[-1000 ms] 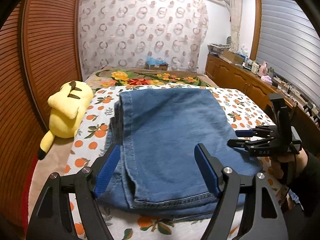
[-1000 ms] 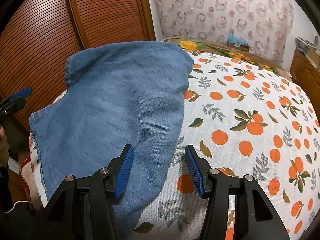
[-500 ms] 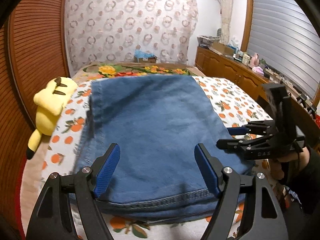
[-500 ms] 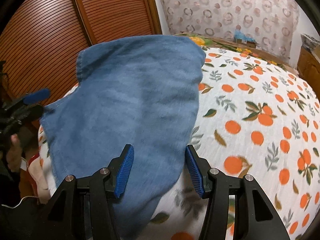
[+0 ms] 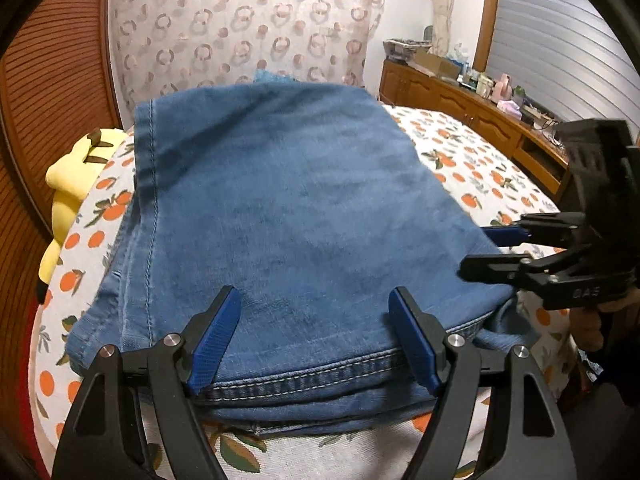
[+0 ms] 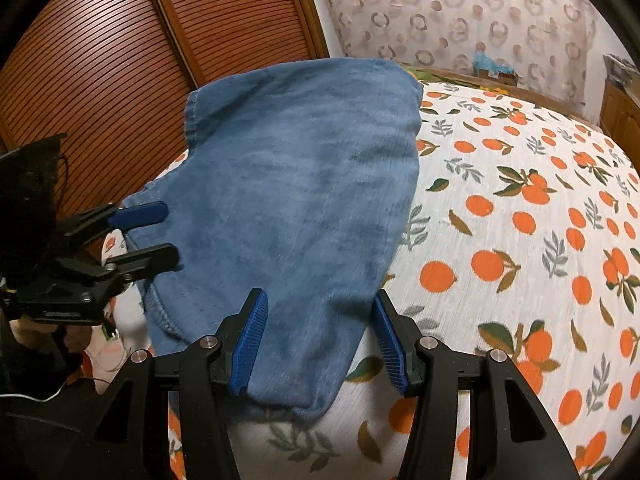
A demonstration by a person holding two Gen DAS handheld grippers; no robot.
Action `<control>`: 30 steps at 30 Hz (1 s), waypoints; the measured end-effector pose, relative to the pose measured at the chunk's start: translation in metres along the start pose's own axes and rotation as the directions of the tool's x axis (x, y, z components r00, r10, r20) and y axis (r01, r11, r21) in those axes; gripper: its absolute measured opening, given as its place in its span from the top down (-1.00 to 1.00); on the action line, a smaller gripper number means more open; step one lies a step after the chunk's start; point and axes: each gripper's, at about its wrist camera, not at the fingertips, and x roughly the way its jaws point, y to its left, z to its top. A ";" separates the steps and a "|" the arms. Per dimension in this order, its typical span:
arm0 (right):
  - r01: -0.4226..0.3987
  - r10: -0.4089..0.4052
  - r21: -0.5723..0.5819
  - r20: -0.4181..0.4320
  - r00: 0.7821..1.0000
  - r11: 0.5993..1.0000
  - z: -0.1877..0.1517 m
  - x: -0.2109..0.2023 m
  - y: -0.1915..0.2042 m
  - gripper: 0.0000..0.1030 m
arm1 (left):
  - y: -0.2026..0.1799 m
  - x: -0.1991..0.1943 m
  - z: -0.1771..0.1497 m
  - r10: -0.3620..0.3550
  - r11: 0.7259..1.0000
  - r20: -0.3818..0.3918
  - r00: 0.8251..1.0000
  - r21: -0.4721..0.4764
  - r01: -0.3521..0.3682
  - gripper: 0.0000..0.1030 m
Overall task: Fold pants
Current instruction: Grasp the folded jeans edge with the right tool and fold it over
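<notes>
Blue denim pants lie folded in layers on the bed; they also show in the right wrist view. My left gripper is open, its blue pads on either side of the near hem, just above the cloth. My right gripper is open over the pants' near right corner. In the left wrist view the right gripper reaches in from the right at the pants' edge. In the right wrist view the left gripper sits at the pants' left edge, open.
The bed has a white sheet with an orange print. A yellow plush toy lies at the bed's left side. Wooden slatted doors stand left. A wooden cabinet with clutter runs along the right wall.
Both grippers have moved forward and lower over the pants, so the denim fills more of each view. Both jaws stayed open.
</notes>
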 end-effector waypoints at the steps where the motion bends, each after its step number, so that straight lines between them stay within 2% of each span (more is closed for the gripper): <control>1: 0.003 -0.003 -0.002 0.002 1.000 1.000 -0.001 0.000 0.001 -0.06 | 0.000 0.002 -0.001 0.001 1.000 -0.003 1.000 0.000 -0.001 -0.50; 3: 0.006 -0.006 -0.005 0.004 1.000 1.000 -0.003 0.000 0.005 -0.06 | 0.000 0.003 -0.003 0.004 1.000 -0.004 1.000 0.006 -0.004 -0.51; 6: 0.007 -0.007 -0.017 0.010 1.000 1.000 -0.004 0.001 0.010 0.17 | 0.000 0.005 -0.006 0.008 1.000 0.002 1.000 0.020 -0.008 -0.51; 8: 0.015 -0.015 -0.025 0.014 1.000 1.000 -0.003 0.001 0.013 0.43 | 0.000 0.006 -0.008 0.008 1.000 0.009 1.000 0.027 -0.008 -0.51; 11: 0.013 -0.013 -0.025 0.033 0.999 1.000 -0.001 -0.002 0.016 0.67 | 0.001 0.006 -0.009 0.003 1.000 0.019 1.000 0.029 -0.004 -0.51; 17: -0.034 0.038 -0.032 0.125 0.991 0.999 0.011 -0.025 0.025 0.74 | 0.002 0.006 -0.011 -0.002 1.000 0.027 1.000 0.025 0.002 -0.51; 25: -0.061 0.077 -0.086 0.196 0.978 0.994 0.027 -0.041 0.050 0.76 | 0.017 -0.010 -0.005 -0.031 0.999 0.018 0.999 -0.044 0.032 -0.51; 30: -0.091 0.121 -0.138 0.227 0.966 0.986 0.047 -0.043 0.066 0.78 | 0.047 -0.046 0.000 0.034 0.995 0.076 0.997 -0.095 -0.026 -0.51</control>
